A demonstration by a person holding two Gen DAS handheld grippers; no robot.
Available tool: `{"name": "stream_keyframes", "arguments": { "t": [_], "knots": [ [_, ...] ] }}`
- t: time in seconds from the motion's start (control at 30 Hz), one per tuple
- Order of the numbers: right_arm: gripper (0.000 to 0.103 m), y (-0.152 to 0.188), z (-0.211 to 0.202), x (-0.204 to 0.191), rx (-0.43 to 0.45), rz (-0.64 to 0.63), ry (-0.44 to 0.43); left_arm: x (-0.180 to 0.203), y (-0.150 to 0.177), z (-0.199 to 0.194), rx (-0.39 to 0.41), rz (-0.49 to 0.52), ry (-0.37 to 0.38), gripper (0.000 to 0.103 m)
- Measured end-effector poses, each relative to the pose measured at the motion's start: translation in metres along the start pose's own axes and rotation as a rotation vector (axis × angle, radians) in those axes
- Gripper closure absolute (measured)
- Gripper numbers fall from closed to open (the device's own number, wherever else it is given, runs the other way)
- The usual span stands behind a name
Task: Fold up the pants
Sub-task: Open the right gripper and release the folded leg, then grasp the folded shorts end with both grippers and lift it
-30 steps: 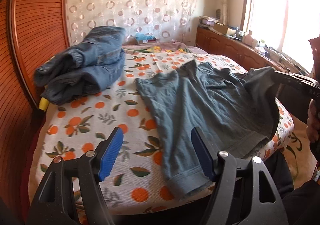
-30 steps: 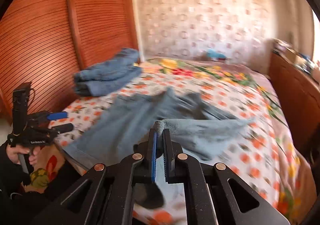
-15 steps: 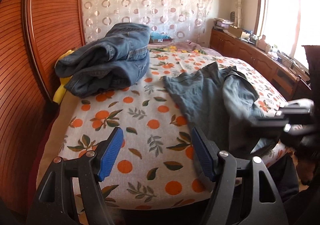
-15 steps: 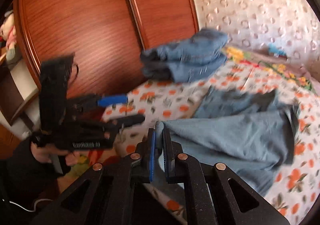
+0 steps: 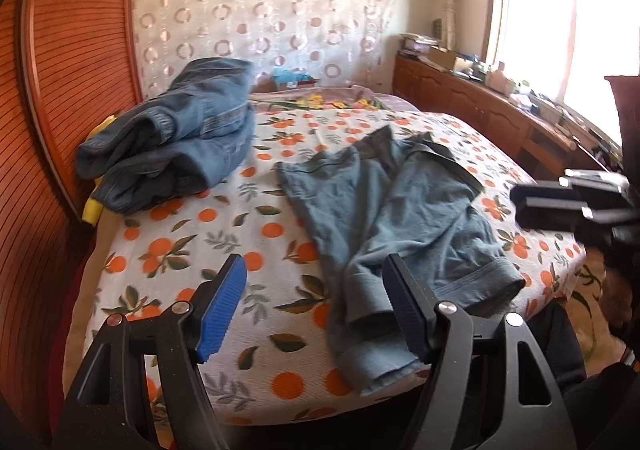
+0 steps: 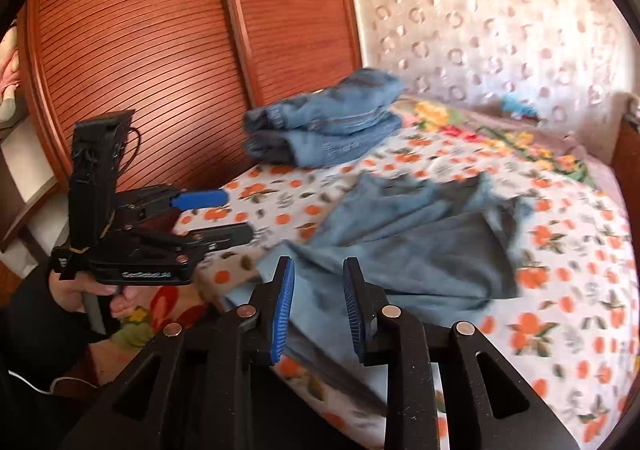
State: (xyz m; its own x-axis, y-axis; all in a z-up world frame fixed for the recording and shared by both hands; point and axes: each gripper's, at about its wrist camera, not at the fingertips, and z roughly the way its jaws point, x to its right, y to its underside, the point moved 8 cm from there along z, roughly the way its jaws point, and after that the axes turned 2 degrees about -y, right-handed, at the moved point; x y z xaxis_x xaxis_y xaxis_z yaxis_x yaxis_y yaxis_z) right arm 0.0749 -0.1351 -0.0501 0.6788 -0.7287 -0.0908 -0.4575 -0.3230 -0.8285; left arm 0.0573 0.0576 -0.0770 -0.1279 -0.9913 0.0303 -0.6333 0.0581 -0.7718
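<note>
The right gripper (image 6: 318,304) is opening its jaws, nothing pinched between them, above the near hem of the grey-blue pants (image 5: 400,217). The left gripper (image 5: 314,310) hangs spread wide and empty. The pants lie rumpled on the orange-print bedspread (image 5: 224,234), one leg laid over the other. To fold cleanly, both cuffs should be aligned first. A pile of jeans (image 5: 180,133) sits apart.

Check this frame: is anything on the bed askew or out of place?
Yes. The grey-blue pants lie crooked: one leg is folded across the other but not aligned, so the two cuffs splay apart at the bed edge, and the waist is rumpled. The denim pile near the wardrobe looks loosely folded, not squared.
</note>
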Motion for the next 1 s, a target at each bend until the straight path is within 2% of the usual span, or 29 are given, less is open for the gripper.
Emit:
{"name": "stream_keyframes", "arguments": {
  "t": [0.1, 0.17, 0.3, 0.37, 0.43, 0.67, 0.83, 1.0],
  "knots": [
    [0.074, 0.009, -0.006, 0.032, -0.009, 0.036, 0.074, 0.007, 0.003, 0.006, -0.019, 0.014, 0.011, 0.032],
    [0.071, 0.014, -0.006, 0.050, -0.015, 0.032, 0.126, 0.011, 0.007, 0.010, -0.038, -0.001, 0.059, 0.032],
    [0.067, 0.020, 0.001, 0.084, -0.022, 0.047, 0.196, 0.014, 0.011, 0.015, -0.034, -0.004, 0.074, 0.032],
    [0.064, 0.020, 0.008, 0.096, -0.034, 0.085, 0.189, 0.015, 0.012, 0.017, -0.041, -0.005, 0.087, 0.032],
    [0.063, 0.018, 0.019, 0.107, -0.053, 0.110, 0.194, 0.016, 0.014, 0.021, -0.050, -0.005, 0.097, 0.040],
    [0.062, 0.011, 0.055, 0.121, -0.139, 0.153, 0.158, 0.017, 0.019, 0.028, -0.067, 0.000, 0.107, 0.044],
    [0.063, 0.011, 0.076, 0.130, -0.181, 0.183, 0.146, 0.020, 0.022, 0.028, -0.069, 0.008, 0.117, 0.064],
    [0.063, 0.016, 0.087, 0.133, -0.194, 0.216, 0.113, 0.020, 0.023, 0.028, -0.070, -0.003, 0.126, 0.071]
  ]
}}
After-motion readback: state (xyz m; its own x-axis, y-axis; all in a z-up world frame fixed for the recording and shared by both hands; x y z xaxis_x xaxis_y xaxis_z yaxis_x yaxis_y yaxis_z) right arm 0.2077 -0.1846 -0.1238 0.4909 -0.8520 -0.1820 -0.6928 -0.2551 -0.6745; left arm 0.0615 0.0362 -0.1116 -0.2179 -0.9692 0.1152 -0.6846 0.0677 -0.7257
